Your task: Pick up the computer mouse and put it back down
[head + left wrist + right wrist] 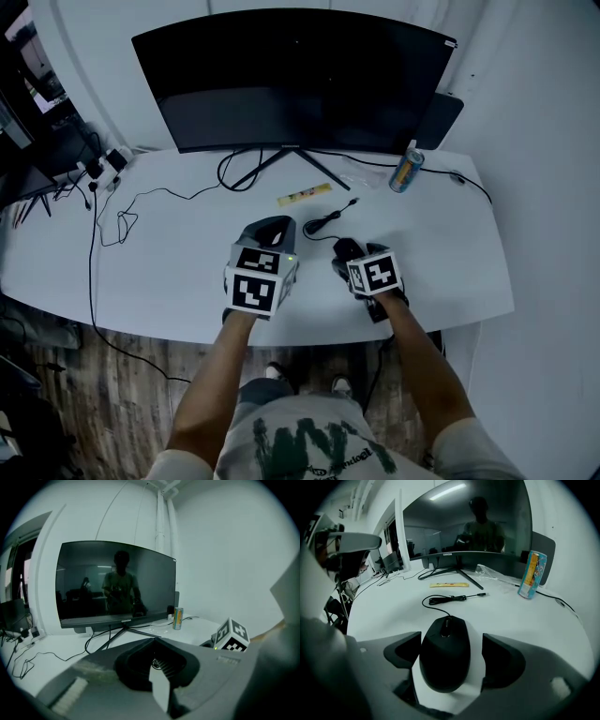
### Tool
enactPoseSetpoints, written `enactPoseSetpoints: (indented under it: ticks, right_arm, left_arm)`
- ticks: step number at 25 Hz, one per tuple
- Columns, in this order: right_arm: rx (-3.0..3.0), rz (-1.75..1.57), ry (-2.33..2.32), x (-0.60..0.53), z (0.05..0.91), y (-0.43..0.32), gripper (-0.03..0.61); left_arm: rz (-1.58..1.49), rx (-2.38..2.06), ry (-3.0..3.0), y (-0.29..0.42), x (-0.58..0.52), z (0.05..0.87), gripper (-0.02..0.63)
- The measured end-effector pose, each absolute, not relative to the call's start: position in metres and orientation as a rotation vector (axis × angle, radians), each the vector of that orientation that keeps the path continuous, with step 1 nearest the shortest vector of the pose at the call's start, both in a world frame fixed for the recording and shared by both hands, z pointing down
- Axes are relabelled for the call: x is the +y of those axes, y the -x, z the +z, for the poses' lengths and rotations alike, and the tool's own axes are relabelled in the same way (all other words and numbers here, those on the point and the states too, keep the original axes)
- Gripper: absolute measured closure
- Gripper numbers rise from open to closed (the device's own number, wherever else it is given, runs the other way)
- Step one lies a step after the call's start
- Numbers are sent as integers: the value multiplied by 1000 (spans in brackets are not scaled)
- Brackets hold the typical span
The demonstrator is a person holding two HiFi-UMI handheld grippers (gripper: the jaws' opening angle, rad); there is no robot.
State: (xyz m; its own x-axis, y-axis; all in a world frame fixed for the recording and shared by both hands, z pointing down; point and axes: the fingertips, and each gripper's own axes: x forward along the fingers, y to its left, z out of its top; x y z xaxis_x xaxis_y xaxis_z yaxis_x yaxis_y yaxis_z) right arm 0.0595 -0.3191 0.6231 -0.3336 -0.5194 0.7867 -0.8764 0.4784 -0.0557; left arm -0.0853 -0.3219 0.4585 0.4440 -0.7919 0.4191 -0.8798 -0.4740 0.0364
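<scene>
While lying flat on the white desk, not lifted: black, rounded, wired computer mouse, near the front edge, slightly right of centre. Judged either just short of the pick-up or just past the set-down; no telling which from this moment alone. If the former, the whole task left: close, lift, lower, release.

Left to right across the desk:
- **Far left:** thin black cable, looped loosely on the top.
- **Left of centre, near:** left gripper, grey with a marker cube, dark jaws pressed together at the tips, holding nothing, apart from the mouse.
- **Far centre:** wide curved black monitor, screen dark, on a splayed stand.
- **Just in front of the stand:** small flat yellow strip.
- **On the far side of the mouse:** its black cord, coiled, plug end lying free.
- **Right of centre, near:** right gripper, jaws spread wide, one on each side of the mouse, bare desk showing at both flanks, pads not touching.

Only container: tall slim drink can, orange and blue, upright at far right beside the monitor. Contents, and whether opened, impossible to make out.
</scene>
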Motion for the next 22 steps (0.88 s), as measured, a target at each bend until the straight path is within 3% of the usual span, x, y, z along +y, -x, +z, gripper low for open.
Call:
enactPoseSetpoints:
  ticks: [15,19,22]
  right_arm:
    - [-1915,685,-1107,-320,630,-59,179]
    - [-1885,703,-1076,-318,629,-56,266]
    - [-1866,710,-1067,-318,628,-57,268]
  left_arm:
    - [501,-1390,-2481,76,-329,462,609]
    - [496,-1393,-2476,79,-329,462,609]
    - [494,-1402,-2469,81,-328,461,609]
